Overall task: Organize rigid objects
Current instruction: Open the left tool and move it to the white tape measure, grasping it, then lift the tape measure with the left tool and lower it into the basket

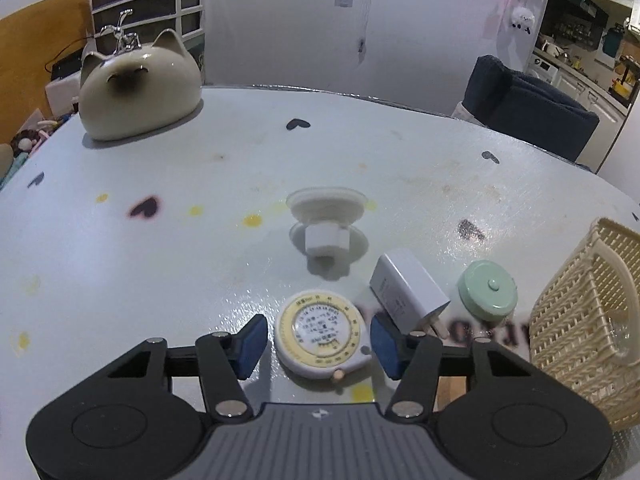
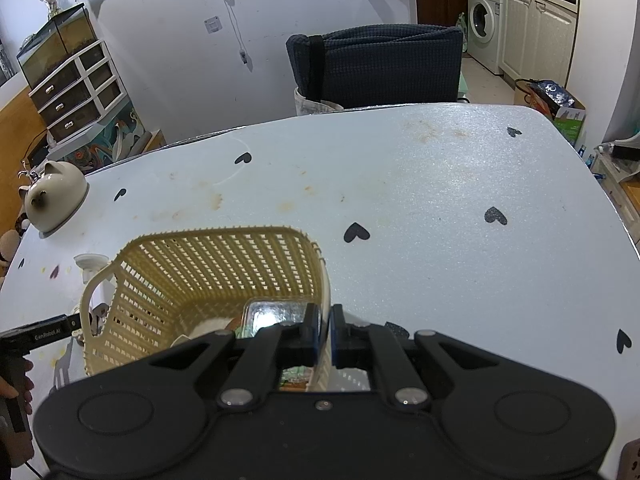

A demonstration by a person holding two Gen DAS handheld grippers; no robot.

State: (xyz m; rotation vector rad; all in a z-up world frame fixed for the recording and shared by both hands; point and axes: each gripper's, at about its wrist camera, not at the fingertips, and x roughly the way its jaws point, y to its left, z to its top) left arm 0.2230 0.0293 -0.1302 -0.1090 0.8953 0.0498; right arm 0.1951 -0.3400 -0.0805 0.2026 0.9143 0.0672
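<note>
My left gripper (image 1: 319, 340) is open, its blue pads on either side of a round white and yellow tape measure (image 1: 322, 334) lying on the table. A white charger plug (image 1: 408, 290) and a mint green round tin (image 1: 487, 291) lie just to its right, and a white suction-cup holder (image 1: 326, 220) sits beyond. The cream woven basket (image 1: 588, 320) stands at the right. In the right wrist view my right gripper (image 2: 325, 330) is shut on the near right wall of the basket (image 2: 200, 264), which holds a shiny tin (image 2: 276, 314) and other items.
A cat-shaped ceramic pot (image 1: 138, 88) stands at the far left of the pale heart-patterned table (image 2: 440, 200). A dark chair (image 2: 376, 66) is behind the far edge. The left gripper's body shows in the right wrist view (image 2: 36, 334).
</note>
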